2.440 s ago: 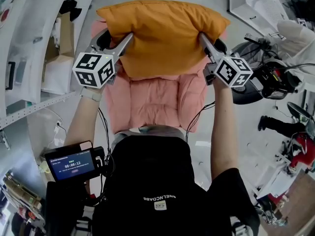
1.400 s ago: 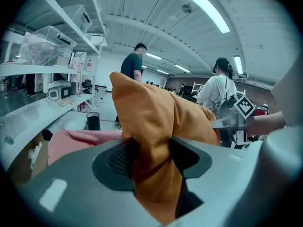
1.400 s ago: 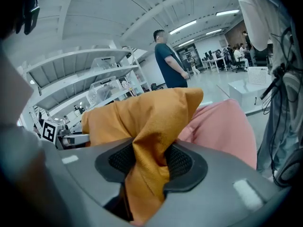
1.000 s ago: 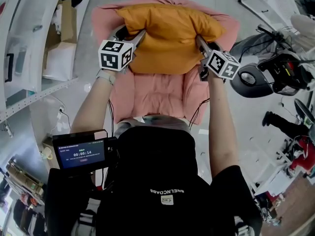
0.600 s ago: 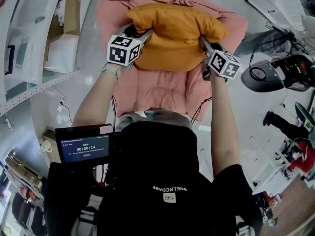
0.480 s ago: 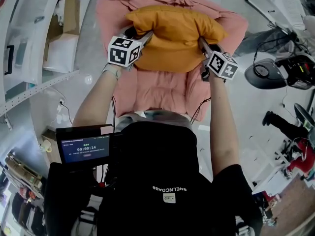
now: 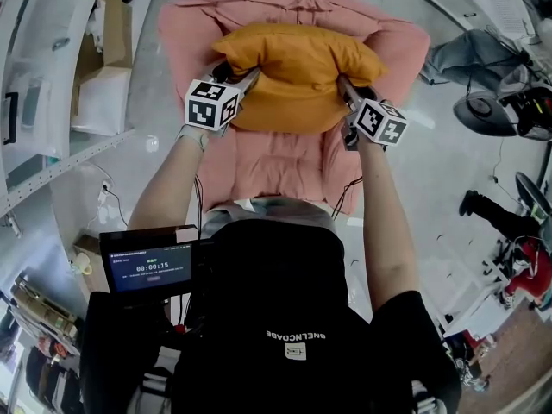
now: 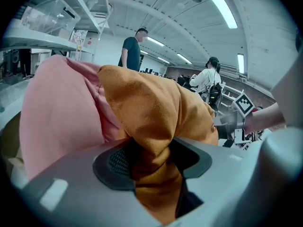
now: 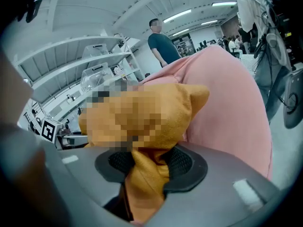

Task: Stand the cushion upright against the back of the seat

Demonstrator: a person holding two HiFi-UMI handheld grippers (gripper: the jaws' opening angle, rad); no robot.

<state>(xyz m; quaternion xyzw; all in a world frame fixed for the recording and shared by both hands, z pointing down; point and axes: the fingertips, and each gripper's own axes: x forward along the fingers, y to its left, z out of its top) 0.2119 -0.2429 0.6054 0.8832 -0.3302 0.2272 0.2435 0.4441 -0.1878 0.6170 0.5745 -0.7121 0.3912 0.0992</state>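
Observation:
An orange cushion (image 7: 297, 74) stands on edge against the back of a pink padded seat (image 7: 276, 166). My left gripper (image 7: 244, 78) is shut on the cushion's left edge, and my right gripper (image 7: 342, 87) is shut on its right edge. In the left gripper view the orange cushion (image 8: 151, 112) bunches between the pads of the left gripper (image 8: 151, 167), with the pink seat back (image 8: 61, 112) behind it. In the right gripper view the cushion's cloth (image 9: 147, 174) is pinched by the right gripper (image 9: 147, 167), and the seat back (image 9: 227, 108) rises to the right.
White shelves with a cardboard box (image 7: 103, 76) run along the left. A black fan base (image 7: 485, 115) and cables lie on the floor at right. People stand in the background (image 8: 130, 51). A small screen (image 7: 147, 270) hangs at my chest.
Both grippers have lowered and carried the cushion down and back into the seat, from above the chair to resting against its back. The grips on both edges are unchanged.

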